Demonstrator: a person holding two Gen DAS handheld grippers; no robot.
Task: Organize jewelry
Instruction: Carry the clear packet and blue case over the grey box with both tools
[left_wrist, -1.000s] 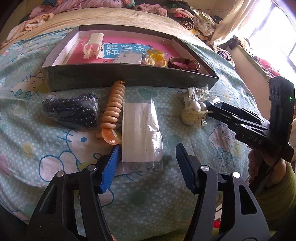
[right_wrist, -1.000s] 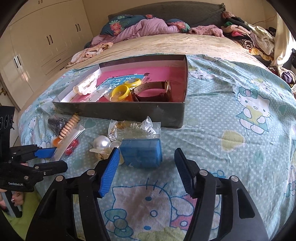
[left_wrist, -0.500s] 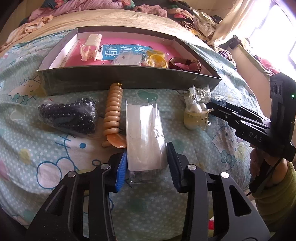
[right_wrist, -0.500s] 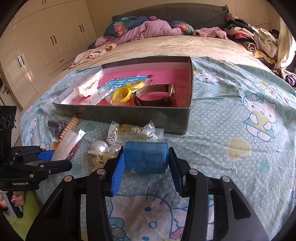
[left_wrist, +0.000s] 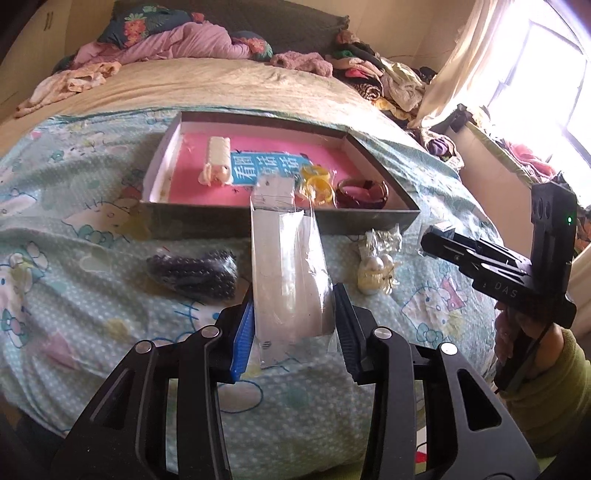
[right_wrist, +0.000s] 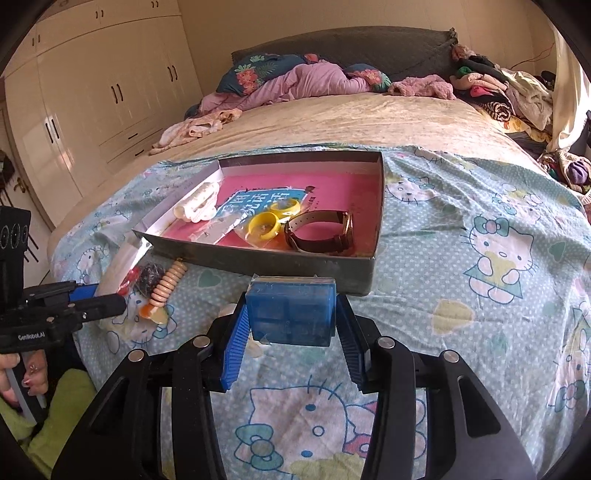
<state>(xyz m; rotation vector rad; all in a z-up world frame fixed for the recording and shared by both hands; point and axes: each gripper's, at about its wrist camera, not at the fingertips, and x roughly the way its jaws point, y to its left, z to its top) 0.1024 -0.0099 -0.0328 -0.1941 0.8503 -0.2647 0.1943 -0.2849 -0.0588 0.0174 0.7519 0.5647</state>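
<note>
My left gripper (left_wrist: 293, 325) is shut on a clear plastic packet (left_wrist: 286, 266) and holds it above the bedspread, in front of the shallow grey box (left_wrist: 207, 221) with a pink floor. My right gripper (right_wrist: 290, 332) is shut on a blue plastic case (right_wrist: 291, 308), lifted in front of the box's near wall (right_wrist: 280, 266). In the box lie a cream hair clip (right_wrist: 195, 205), yellow rings (right_wrist: 264, 227) and a brown watch (right_wrist: 321, 236). On the bed lie a bag of black beads (left_wrist: 194, 271), a pearl piece (left_wrist: 375, 273) and a peach bead strand (right_wrist: 168, 288).
The box sits on a Hello Kitty bedspread (right_wrist: 480, 266) over a beige bed. Piled clothes (right_wrist: 495, 96) and bedding lie at the far end. A wardrobe (right_wrist: 92, 92) stands to the left. A window (left_wrist: 550, 66) is to the right.
Both grippers have closed on their items and lifted them off the bedspread: the left on the clear packet, the right on the blue case. Both views have risen and tilted up.
</note>
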